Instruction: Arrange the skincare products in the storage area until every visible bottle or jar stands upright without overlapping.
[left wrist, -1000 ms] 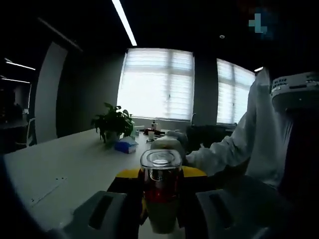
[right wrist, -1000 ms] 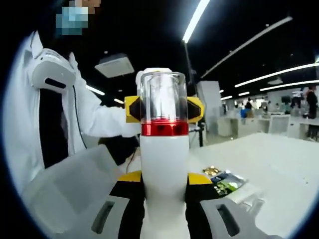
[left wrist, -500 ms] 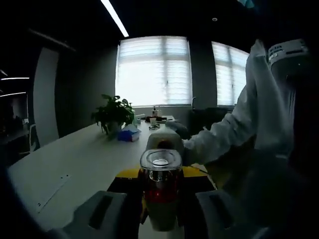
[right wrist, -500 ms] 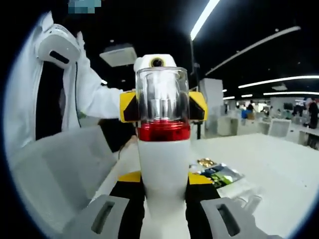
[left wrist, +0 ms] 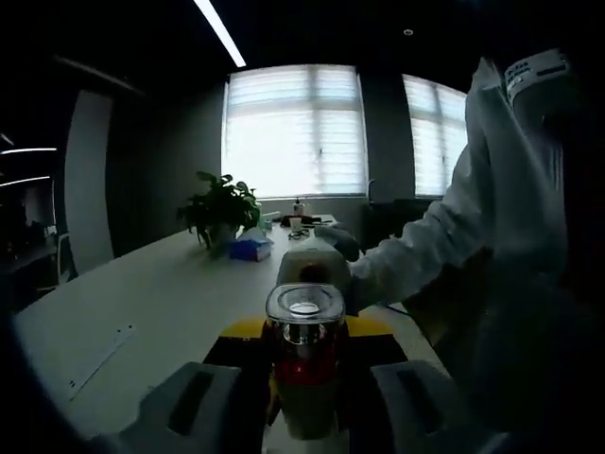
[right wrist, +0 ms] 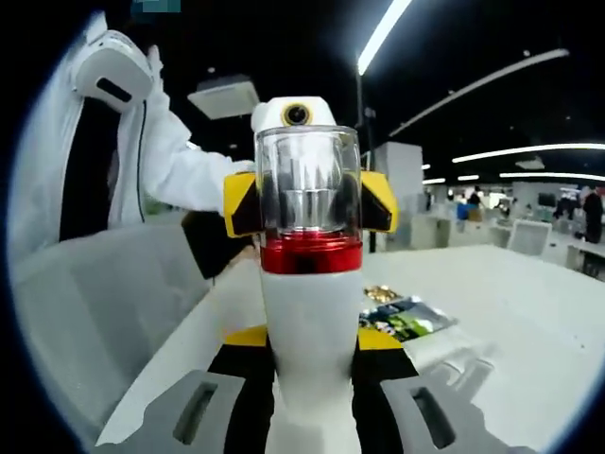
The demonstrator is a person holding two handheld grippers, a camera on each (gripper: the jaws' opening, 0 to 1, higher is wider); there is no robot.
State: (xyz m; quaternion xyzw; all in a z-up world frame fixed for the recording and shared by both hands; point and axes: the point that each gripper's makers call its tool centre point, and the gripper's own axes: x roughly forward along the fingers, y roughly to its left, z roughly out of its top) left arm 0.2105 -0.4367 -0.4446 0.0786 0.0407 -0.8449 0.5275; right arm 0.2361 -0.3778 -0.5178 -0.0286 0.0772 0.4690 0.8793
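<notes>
You hold one bottle [right wrist: 312,322] between both claws, low and centre in each frame. In the right gripper view it rises from the bottom edge: a white body, a red band and a clear cap, with your right claw [right wrist: 312,416] closed on the body. The left claw [right wrist: 310,203], with its yellow and black pads, closes on the clear cap from the far side. In the left gripper view you look down the bottle [left wrist: 304,364] from the cap end, with your left claw [left wrist: 304,416] clamped on it.

As I judge it, the task is barely begun: this bottle is in the air above the white counter [left wrist: 161,303], not yet stood anywhere.

No storage area can be made out. The dark packets [right wrist: 406,322] at centre right of the right gripper view are too blurred to name. The bottle's base is cut off at the bottom edge. The small things by the plant [left wrist: 222,213] at the window are too far to tell.
</notes>
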